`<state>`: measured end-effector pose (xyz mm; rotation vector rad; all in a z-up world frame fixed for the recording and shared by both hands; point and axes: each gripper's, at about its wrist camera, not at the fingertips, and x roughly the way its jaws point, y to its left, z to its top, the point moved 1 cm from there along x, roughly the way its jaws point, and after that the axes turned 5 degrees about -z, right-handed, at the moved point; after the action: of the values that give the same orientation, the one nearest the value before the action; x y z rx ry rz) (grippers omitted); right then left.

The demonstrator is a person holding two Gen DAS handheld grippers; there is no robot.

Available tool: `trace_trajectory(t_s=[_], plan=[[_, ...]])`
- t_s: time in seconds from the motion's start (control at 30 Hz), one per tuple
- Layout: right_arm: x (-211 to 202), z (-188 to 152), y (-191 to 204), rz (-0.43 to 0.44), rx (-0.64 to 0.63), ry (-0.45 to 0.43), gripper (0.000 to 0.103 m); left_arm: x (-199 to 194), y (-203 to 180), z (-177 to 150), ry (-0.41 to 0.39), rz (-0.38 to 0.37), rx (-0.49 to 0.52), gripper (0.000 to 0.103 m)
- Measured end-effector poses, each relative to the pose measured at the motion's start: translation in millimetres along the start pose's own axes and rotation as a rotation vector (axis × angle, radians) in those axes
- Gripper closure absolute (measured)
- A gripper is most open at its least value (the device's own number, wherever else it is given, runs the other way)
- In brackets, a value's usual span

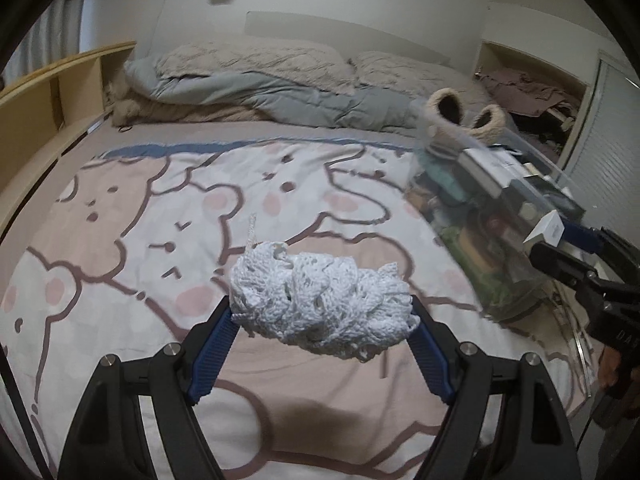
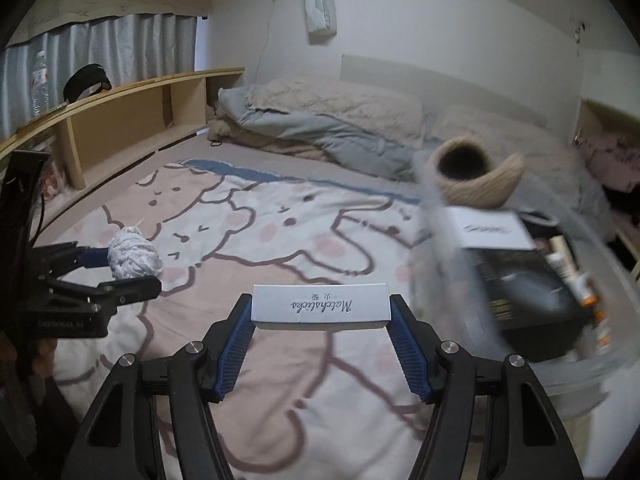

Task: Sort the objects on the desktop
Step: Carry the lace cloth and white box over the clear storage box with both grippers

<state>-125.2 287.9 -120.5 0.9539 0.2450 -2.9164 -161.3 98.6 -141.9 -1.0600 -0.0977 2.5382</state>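
Observation:
My left gripper [image 1: 322, 318] is shut on a bundle of white knitted cloth [image 1: 320, 304] and holds it above the bear-print blanket [image 1: 160, 208]. The same bundle shows in the right wrist view [image 2: 134, 258], at the left. My right gripper [image 2: 320, 312] is shut on a white matchstick box [image 2: 320, 306] marked "Matchsticks", held above the blanket. That box also shows in the left wrist view [image 1: 546, 232], at the right beside a clear plastic bin [image 1: 480, 216]. The bin [image 2: 448, 248] holds boxes, tubes and fuzzy slippers [image 2: 476, 178].
The bed has folded grey and beige duvets [image 1: 256, 84] at its head. A wooden shelf [image 2: 132, 116] runs along the left, with a water bottle [image 2: 40, 80] and a black item on top. An alcove with clothes [image 1: 528, 92] lies at the right.

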Motion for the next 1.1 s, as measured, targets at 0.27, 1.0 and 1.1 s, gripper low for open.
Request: trace_trajectory(t_s=[0.27, 1.0, 1.1], plan=[[-34, 7, -52, -0.006, 0.009, -0.025, 0.037, -12, -55, 26, -0.044, -0.062, 0.063, 0.022], [-45, 12, -215, -0.077, 0.156, -0.045, 0.037, 10, -173, 60, -0.082, -0.150, 0.133, 0.022], [-39, 12, -231, -0.080, 0.171, -0.031, 0.036, 15, -181, 62, -0.081, -0.151, 0.138, 0.022]])
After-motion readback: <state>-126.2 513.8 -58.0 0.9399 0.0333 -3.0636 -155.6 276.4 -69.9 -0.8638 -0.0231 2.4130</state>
